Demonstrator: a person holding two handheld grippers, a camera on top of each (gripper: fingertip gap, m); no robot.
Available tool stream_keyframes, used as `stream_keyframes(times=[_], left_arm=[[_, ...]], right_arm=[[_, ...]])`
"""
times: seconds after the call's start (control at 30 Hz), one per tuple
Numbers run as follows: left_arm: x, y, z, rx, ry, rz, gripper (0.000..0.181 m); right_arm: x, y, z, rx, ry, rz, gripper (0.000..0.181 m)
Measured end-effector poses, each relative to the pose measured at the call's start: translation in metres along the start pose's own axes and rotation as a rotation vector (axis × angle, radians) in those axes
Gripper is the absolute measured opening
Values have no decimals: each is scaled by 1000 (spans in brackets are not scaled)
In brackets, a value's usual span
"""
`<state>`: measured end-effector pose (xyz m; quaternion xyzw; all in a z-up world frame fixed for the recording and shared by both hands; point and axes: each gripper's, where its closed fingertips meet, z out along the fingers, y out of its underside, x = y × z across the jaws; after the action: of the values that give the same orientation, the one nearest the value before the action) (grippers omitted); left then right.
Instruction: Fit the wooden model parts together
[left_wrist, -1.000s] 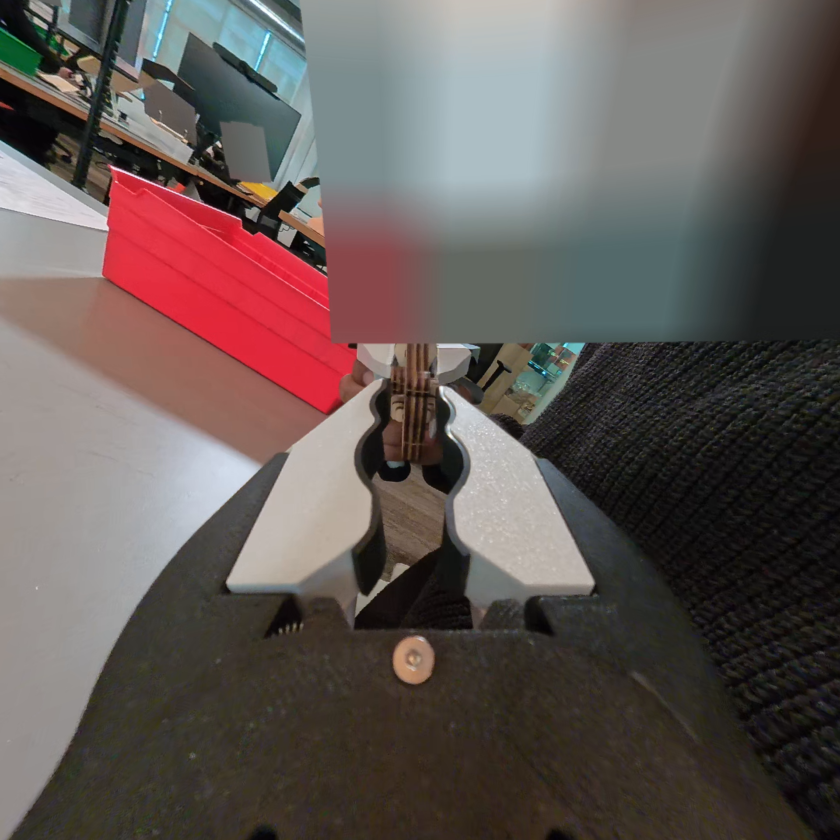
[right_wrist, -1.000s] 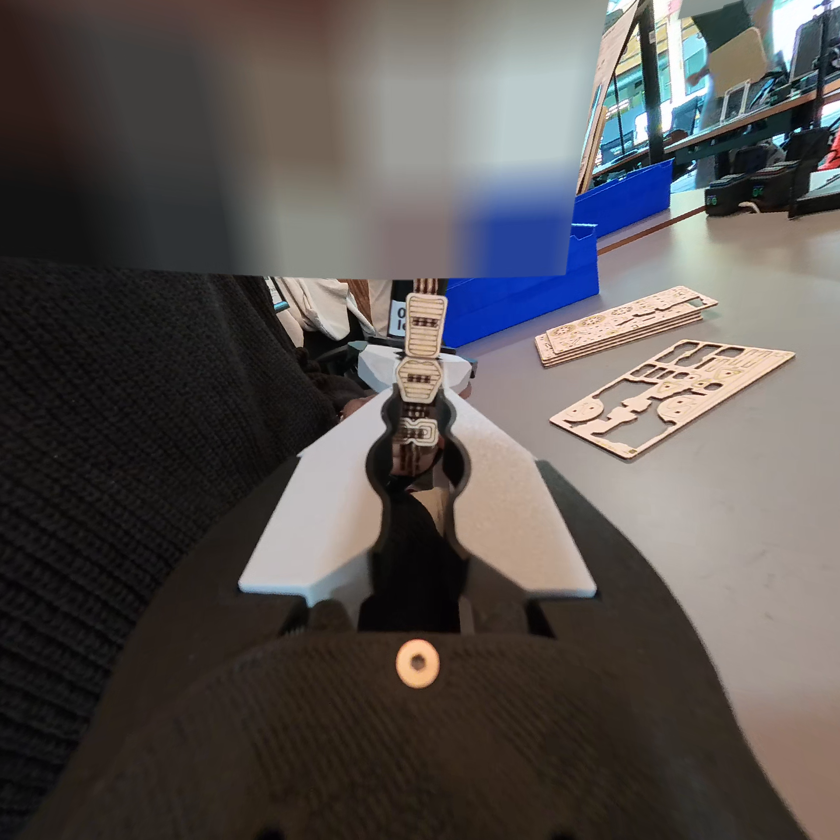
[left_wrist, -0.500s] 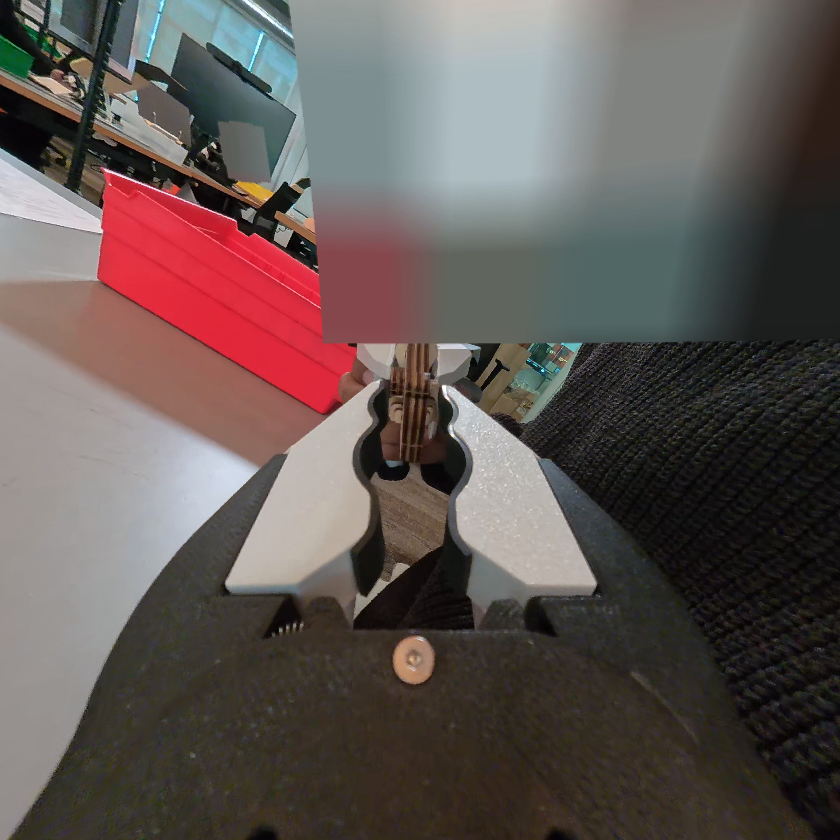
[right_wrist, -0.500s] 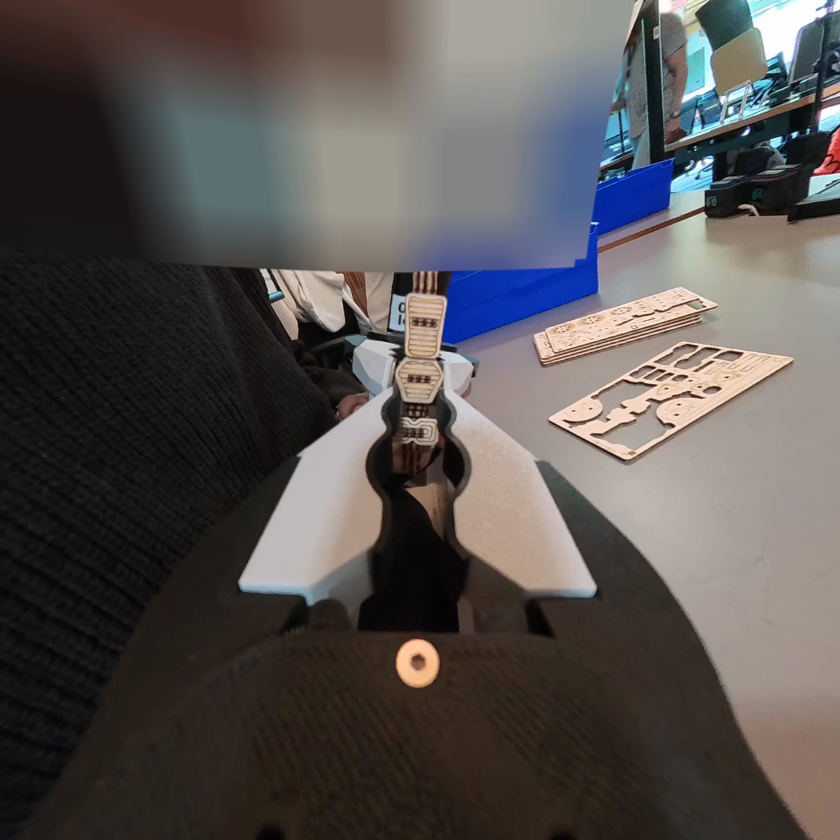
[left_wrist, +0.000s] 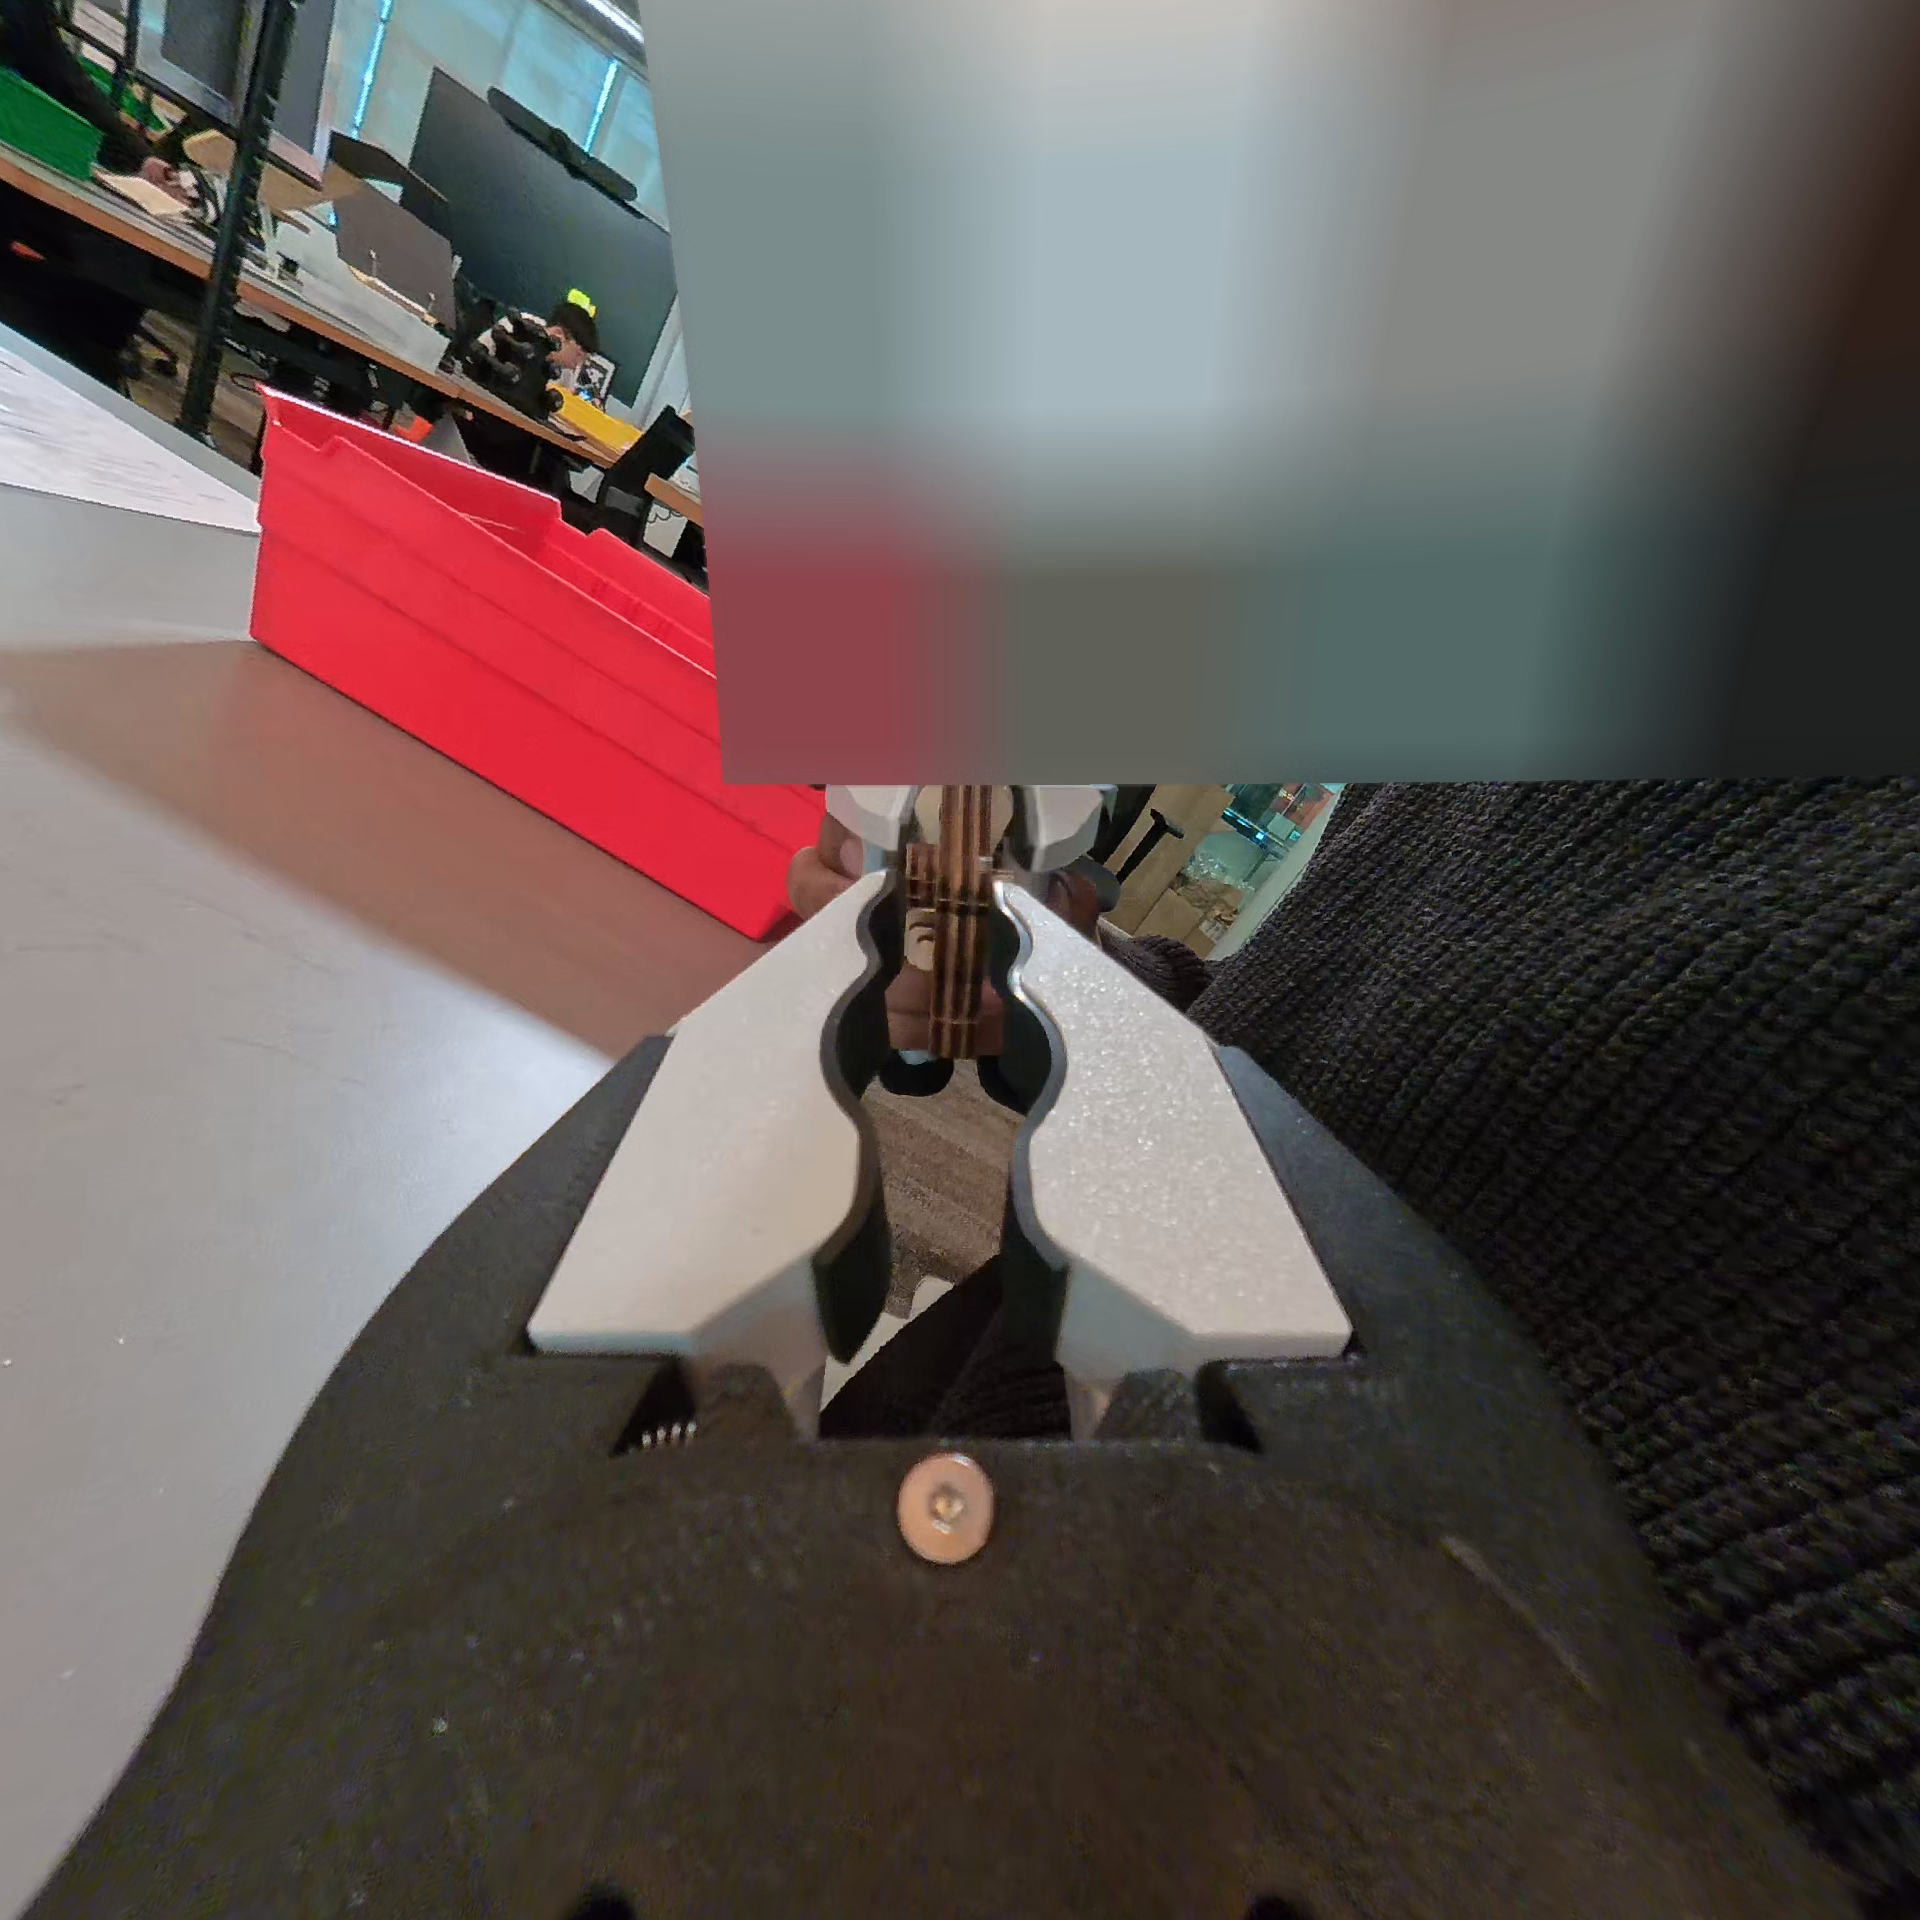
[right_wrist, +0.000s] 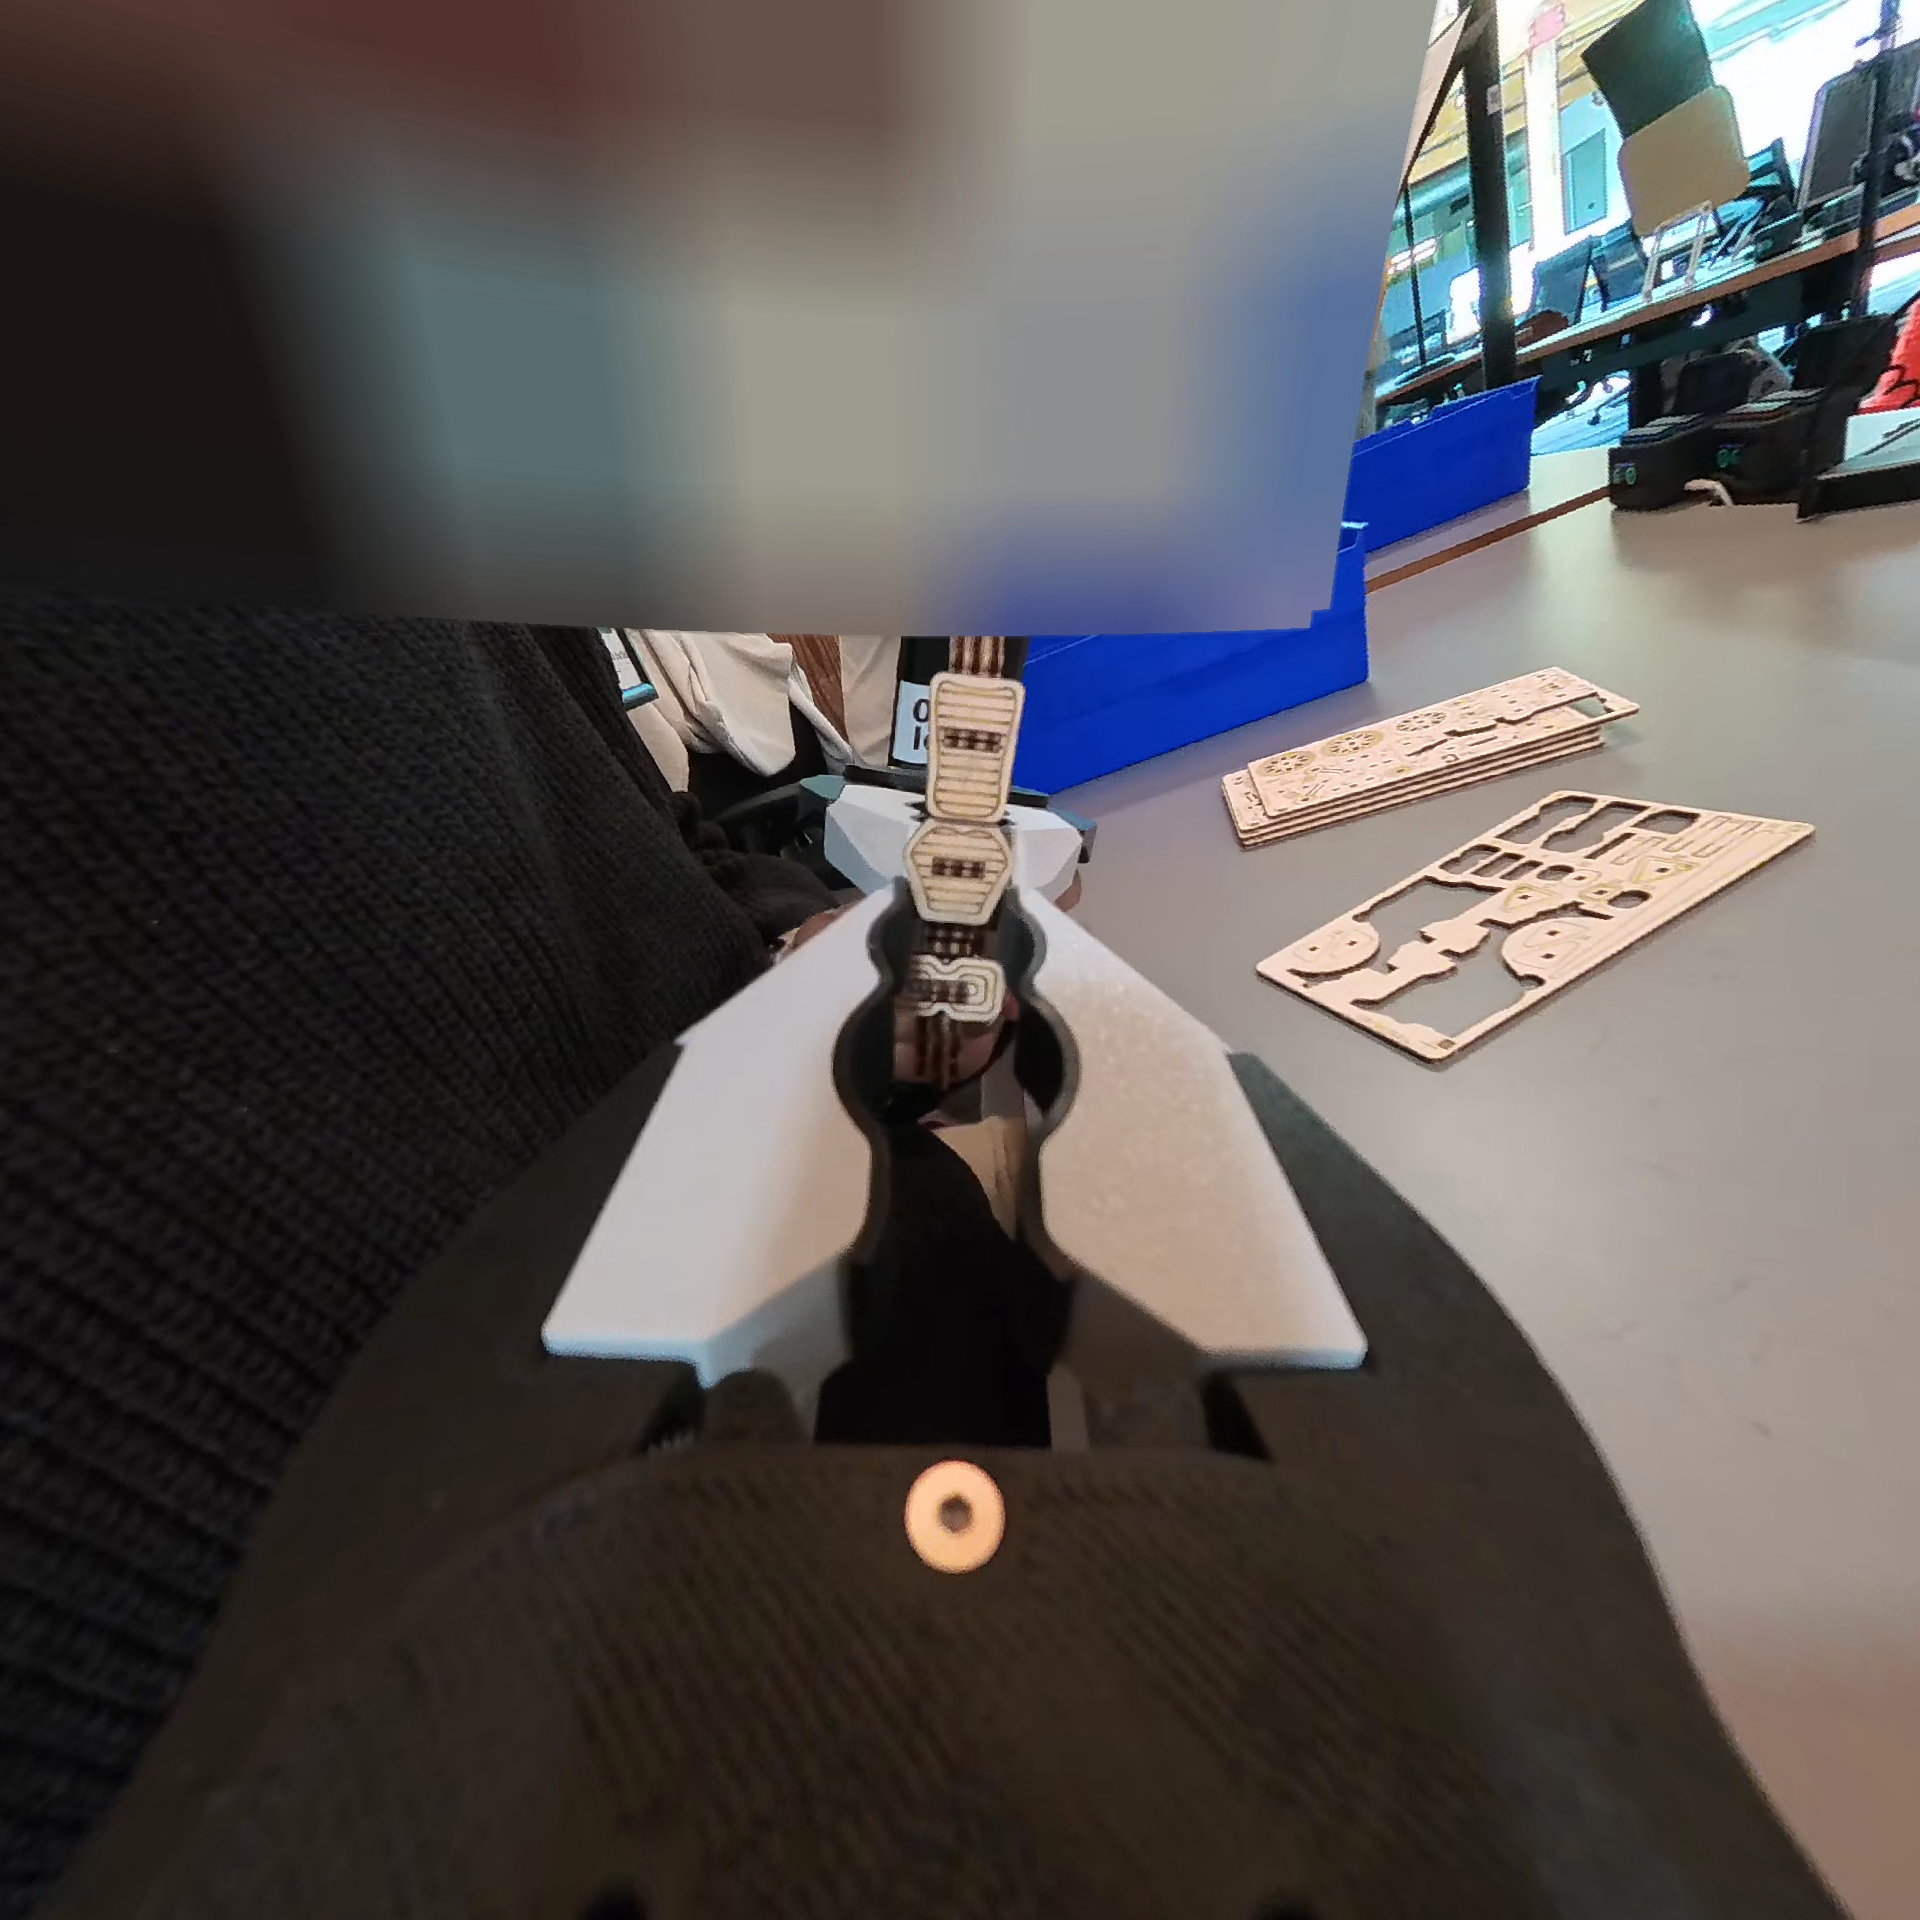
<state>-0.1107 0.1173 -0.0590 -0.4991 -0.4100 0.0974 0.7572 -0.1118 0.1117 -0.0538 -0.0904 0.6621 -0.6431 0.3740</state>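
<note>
A small wooden model assembly of layered plywood pieces is held in the air between both grippers, which face each other. In the left wrist view my left gripper is shut on the assembly's layered edge, with the right gripper's white fingertips just beyond. In the right wrist view my right gripper is shut on the same assembly, whose pale slotted faces rise above my fingertips. The left gripper's white fingertips show behind it. The assembly's top end is hidden by a blur patch.
A red bin stands on the grey table at the left. A blue bin, a stack of wooden part sheets and one punched-out sheet lie on the table at the right. A black knit sleeve fills one side of each view. The grippers are tip to tip, or close to it.
Both grippers keep their hold on the assembly. The left view has swung slightly, so the red bin sits a little differently. Otherwise nothing has visibly moved.
</note>
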Motion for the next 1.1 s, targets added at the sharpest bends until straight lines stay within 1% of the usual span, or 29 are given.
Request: stream_keyframes(times=[0.07, 0.13, 0.27, 0.33, 0.43, 0.67, 0.83, 1.03, 1.1], left_arm=[[0, 1, 0, -2, -1, -2, 13], [1, 1, 1, -1, -3, 0, 13], [2, 0, 1, 5, -5, 6, 13], [2, 0, 1, 3, -5, 7, 13], [2, 0, 1, 4, -5, 9, 13], [5, -1, 1, 4, -19, 73, 13], [14, -4, 0, 8, -27, 216, 13], [24, -5, -1, 13, -10, 318, 13], [27, -5, -1, 5, -11, 356, 13]], right_arm=[[-1, -3, 0, 21, -13, 10, 23], [-1, -3, 0, 20, -16, 17, 25], [-2, 3, 4, -14, -5, -5, 25], [-2, 1, 3, -9, -3, -16, 21], [-2, 1, 3, -8, -7, -6, 21], [-4, 0, 3, -7, -6, -37, 21], [-11, -3, 4, -2, 5, -167, 21], [-20, -9, 5, 16, 42, -343, 28], [-25, -8, 6, 14, 22, -364, 22]])
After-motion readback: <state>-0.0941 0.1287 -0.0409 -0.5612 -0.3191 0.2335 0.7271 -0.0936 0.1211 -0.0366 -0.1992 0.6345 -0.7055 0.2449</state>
